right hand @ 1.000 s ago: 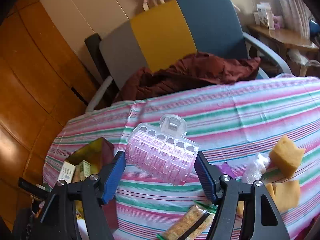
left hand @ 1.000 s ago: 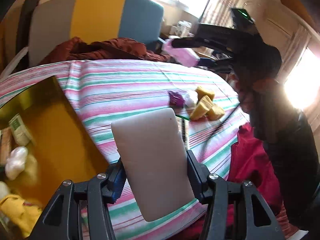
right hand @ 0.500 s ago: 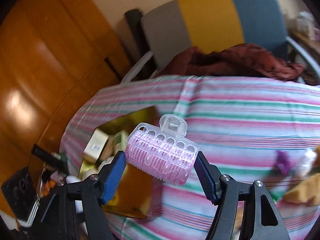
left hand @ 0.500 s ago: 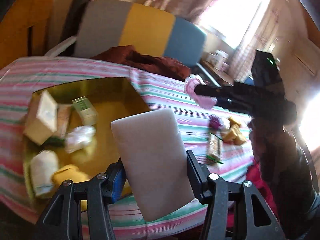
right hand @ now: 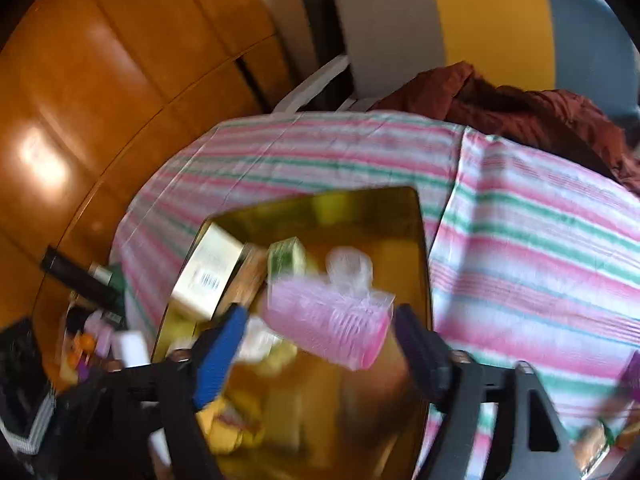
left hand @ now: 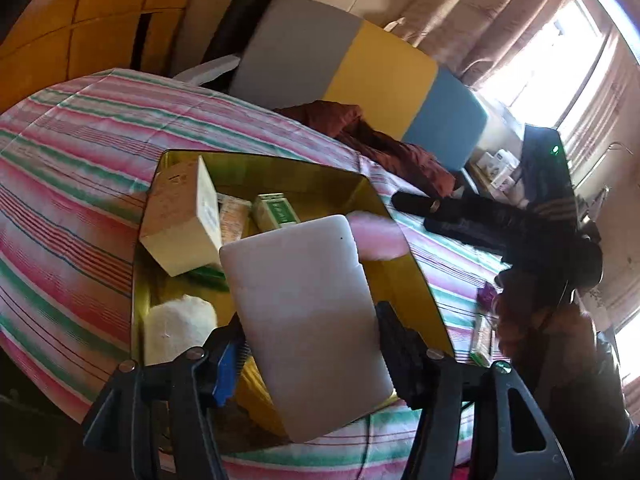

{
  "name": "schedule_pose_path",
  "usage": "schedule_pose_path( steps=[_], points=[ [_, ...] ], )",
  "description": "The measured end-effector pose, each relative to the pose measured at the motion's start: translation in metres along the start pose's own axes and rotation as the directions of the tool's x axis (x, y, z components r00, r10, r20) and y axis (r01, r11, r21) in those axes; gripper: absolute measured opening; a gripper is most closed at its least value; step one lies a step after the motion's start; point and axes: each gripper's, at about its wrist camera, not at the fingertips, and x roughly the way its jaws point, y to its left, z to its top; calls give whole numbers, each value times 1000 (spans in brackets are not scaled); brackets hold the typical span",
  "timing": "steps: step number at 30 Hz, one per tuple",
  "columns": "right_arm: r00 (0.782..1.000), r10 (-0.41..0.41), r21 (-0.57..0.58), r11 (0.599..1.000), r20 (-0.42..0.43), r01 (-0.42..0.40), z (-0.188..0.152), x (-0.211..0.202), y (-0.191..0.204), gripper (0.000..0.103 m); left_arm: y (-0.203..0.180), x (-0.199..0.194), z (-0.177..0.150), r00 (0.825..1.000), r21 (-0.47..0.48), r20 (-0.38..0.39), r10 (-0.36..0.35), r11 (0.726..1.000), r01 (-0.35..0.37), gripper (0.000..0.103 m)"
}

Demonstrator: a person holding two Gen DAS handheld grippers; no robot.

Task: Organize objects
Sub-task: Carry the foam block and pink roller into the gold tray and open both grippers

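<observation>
I see the white slab (left hand: 304,320) between my left gripper (left hand: 310,354)'s jaws, which are opening, gaps showing beside it, over the gold box (left hand: 404,264). The pink hair roller (right hand: 326,320) hangs loose between my right gripper (right hand: 320,344)'s opening jaws, above the same box on the striped counter (right hand: 540,240).

Both grippers angle downward over the gold tray (left hand: 404,236). The left gripper (left hand: 310,350) and the right gripper (right hand: 320,332) are both opening, each with an object between its jaws.
</observation>
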Motion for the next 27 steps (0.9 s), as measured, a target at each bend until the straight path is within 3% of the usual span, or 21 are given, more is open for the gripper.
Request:
schedule_pose_path(
  steps=[5, 12, 14, 20, 27],
  points=[
    [999, -38, -7, 999, 20, 38, 3, -4, -2, 91, 7, 7, -5, 999, -22, -24, 44, 999, -45, 63],
    [998, -65, -16, 998, -10, 65, -29, -11, -8, 100, 3, 11, -11, 994, -7, -50, 94, 995, -95, 73],
    [998, -70, -18, 997, -7, 70, -38, -15, -8, 102, 1, 9, -10, 993, -2, -37, 116, 993, -116, 78],
    [996, -87, -45, 995, 10, 87, -57, -26, 0, 103, 0, -5, -6, 986, 0, 7, 165, 986, -165, 79],
    [992, -125, -98, 987, 26, 127, -72, -31, 15, 103, -6, -25, -6, 965, 15, 80, 249, 968, -251, 78]
  ],
)
